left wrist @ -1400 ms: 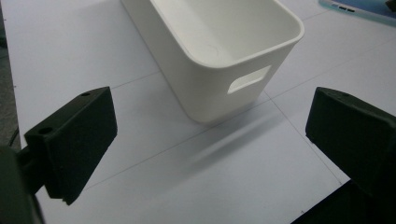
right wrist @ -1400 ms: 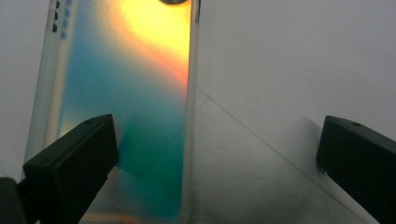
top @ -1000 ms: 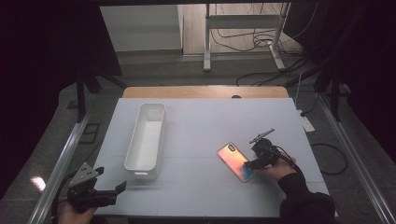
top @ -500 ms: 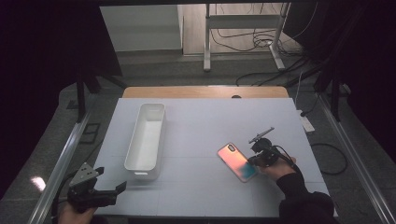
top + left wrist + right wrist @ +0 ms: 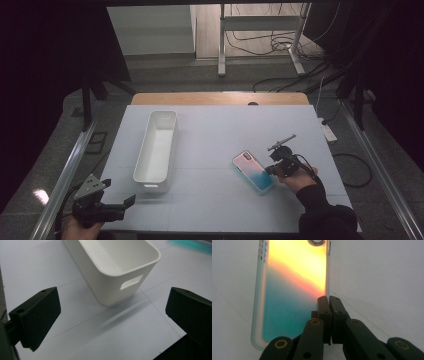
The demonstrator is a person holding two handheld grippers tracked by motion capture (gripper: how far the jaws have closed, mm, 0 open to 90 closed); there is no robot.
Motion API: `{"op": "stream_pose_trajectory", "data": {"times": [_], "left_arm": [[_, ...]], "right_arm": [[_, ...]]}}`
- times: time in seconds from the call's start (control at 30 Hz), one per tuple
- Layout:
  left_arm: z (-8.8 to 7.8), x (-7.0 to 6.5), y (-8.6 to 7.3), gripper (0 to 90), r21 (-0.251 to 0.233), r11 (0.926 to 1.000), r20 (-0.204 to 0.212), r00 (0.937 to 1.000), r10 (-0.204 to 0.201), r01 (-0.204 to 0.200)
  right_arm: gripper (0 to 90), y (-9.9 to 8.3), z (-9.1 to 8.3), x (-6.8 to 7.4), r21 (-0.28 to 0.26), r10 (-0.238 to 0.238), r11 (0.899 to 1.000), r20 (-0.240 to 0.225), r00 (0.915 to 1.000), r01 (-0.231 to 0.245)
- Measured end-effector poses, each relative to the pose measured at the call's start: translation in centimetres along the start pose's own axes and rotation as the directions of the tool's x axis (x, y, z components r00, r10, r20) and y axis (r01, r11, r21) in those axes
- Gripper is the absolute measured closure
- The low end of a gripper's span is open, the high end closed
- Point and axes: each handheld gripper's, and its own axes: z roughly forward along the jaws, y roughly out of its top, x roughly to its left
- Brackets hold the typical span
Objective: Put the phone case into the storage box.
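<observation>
- Your left gripper (image 5: 122, 204) sits at the near left corner of the white table (image 5: 220, 130), its jaws spread wide apart with nothing between them.
- In the left gripper view those jaws frame the near end of the white bin (image 5: 117, 270), which stands ahead of them, apart from both pads; the slot handle in its end wall faces you.
- In the high view the white bin (image 5: 156, 150) lies lengthwise on the left half of the table, empty inside.
- The phone case (image 5: 252, 171), pink-orange fading to teal, lies flat on the right half of the table, well apart from the bin.
- Your right gripper (image 5: 272, 169) is at the case's right long edge; its jaws have just been closing and now stand together.
- In the right gripper view the closed tips (image 5: 329, 300) meet right at the case's (image 5: 292, 290) edge; you cannot tell whether they pinch its rim or merely touch it.
</observation>
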Motion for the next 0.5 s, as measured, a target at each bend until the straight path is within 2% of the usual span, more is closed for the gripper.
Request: {"op": "stream_pose_trajectory", "data": {"times": [0.3, 0.5], "left_arm": [[0.2, 0.3, 0.2, 1.2, 0.025, 0.9997, 0.053, 0.9986, -0.005, 0.003], [0.1, 0.3, 0.4, 0.0, 0.000, 0.9997, 0.077, 0.9967, -0.024, 0.024]], "right_arm": [[87.9, 0.2, -1.7, 0.1, -0.088, -0.011, 0.996, 0.031, 0.9995, 0.014], [87.9, 0.3, -2.5, 0.3, -0.124, -0.018, 0.992, 0.033, 0.9993, 0.022]]}}
